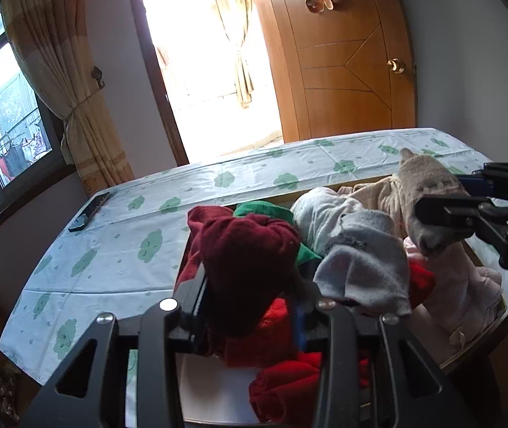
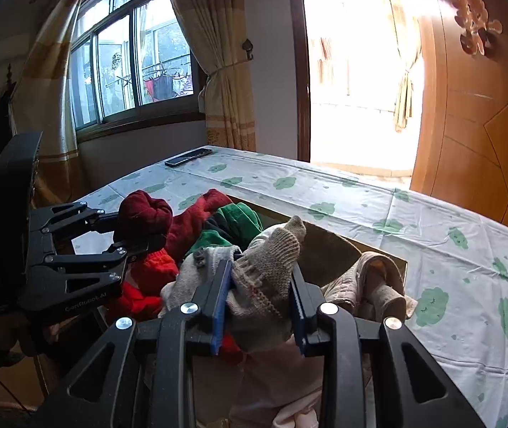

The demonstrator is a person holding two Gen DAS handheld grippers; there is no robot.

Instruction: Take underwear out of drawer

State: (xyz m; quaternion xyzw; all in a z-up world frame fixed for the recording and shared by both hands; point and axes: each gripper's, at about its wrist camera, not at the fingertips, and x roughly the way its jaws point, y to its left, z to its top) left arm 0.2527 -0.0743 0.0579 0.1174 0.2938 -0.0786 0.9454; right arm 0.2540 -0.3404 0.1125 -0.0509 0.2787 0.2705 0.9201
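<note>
We see the left gripper [image 1: 254, 306] clamped on a dark red garment [image 1: 250, 249] and the right gripper [image 2: 259, 306] clamped on a beige knitted garment [image 2: 271, 260], both pieces raised just above the heap of clothes in the open drawer [image 2: 378, 253].

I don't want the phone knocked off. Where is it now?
The phone lies flat at the table's far left corner near the curtained window, well apart from the drawer of clothes.
</note>
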